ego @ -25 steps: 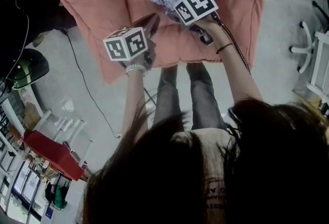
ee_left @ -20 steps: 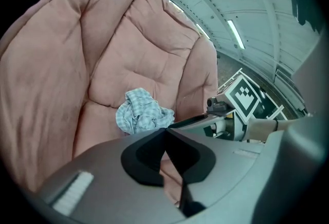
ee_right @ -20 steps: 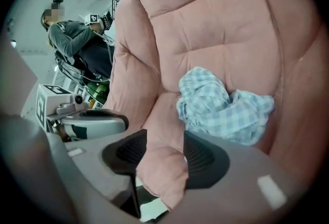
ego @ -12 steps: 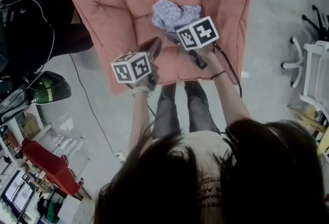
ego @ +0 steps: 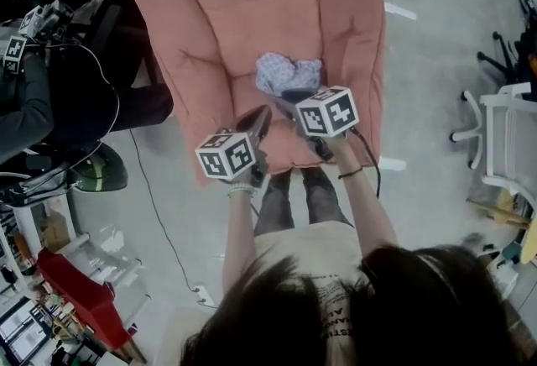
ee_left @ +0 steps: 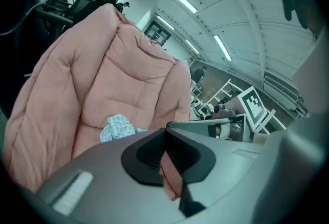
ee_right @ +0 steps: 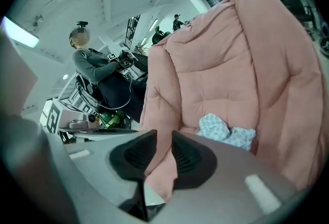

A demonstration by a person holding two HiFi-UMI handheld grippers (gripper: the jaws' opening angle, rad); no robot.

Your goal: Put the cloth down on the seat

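Hovering clear of seat [ego: 237, 108], cloth [ego: 287, 72] lying crumpled there as wanted, with left gripper [ee_left: 165, 130] jaws clenched empty and right gripper [ee_right: 164, 135] jaws just narrowing, apart, nothing between.

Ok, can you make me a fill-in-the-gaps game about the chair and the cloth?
The cloth lies on the seat of a ____ armchair.
The cloth is checked in white and ____.
In the right gripper view, a person shows to the ____ of the armchair.
Missing words: pink; blue; left.
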